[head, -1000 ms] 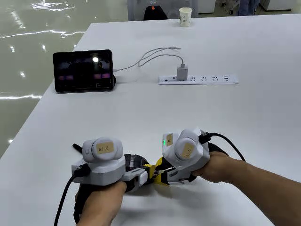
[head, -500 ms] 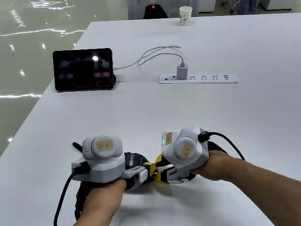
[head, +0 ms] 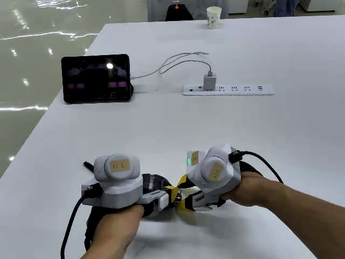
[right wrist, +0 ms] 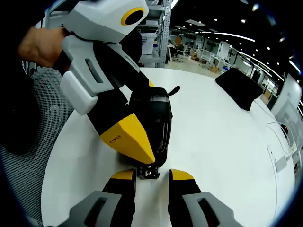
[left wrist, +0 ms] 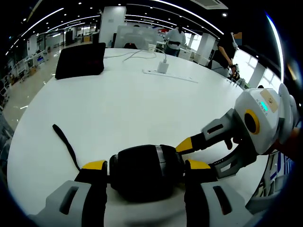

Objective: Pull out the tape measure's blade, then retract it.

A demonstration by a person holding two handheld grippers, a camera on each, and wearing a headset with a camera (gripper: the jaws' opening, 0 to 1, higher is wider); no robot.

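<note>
A black tape measure (left wrist: 147,172) lies on the white table (head: 161,135), and my left gripper (left wrist: 147,176) is shut on its body. Its black wrist strap (left wrist: 66,146) trails off across the table. My right gripper (right wrist: 152,176) faces the case (right wrist: 154,118) from the other side. Its jaws stand narrowly apart on either side of the blade's small metal end hook (right wrist: 148,172), with a sliver of gap showing. No blade is drawn out. In the head view the two grippers meet nose to nose at the tape measure (head: 153,183), near the table's front edge.
A dark tablet (head: 96,79) stands at the back left, near the table's left edge. Farther back lie a white power strip (head: 229,89) with a charger (head: 209,82) and its cable. A paper cup (head: 214,17) stands at the far end.
Almost nothing has moved. The right gripper has shifted very slightly at the tape measure's mouth, and the left gripper holds the case still.
</note>
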